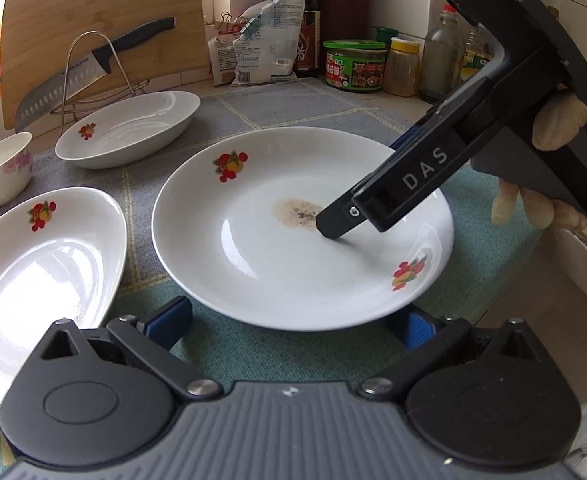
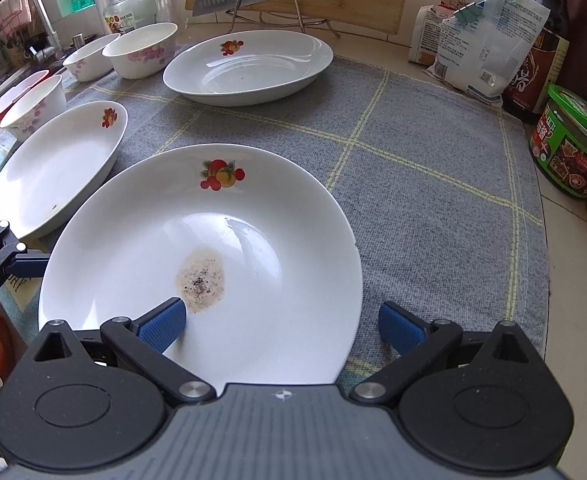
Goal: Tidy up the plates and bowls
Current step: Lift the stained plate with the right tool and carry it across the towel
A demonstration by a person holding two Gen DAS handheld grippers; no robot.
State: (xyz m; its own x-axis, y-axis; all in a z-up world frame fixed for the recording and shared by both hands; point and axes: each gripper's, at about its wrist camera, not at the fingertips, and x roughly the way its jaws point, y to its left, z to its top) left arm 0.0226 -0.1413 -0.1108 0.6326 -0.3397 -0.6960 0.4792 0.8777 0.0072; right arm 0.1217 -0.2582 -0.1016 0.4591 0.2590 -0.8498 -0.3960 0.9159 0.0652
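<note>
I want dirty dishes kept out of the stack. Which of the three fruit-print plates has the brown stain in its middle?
The round plate straddled by the right gripper, nearest both grippers. The two oval plates show no such brown patch.

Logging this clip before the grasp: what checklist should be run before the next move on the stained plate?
1. Right hand-held gripper straddles round plate rim: ok, one finger inside, one outside.
2. Its jaws closed on the rim: not ok, open.
3. Left hand-held gripper clear of plate: cannot tell; open at near rim.
4. Plate clean: not ok, brown residue at centre.
5. Neighbouring oval dish free for stacking: ok, nothing stacked in it.
</note>
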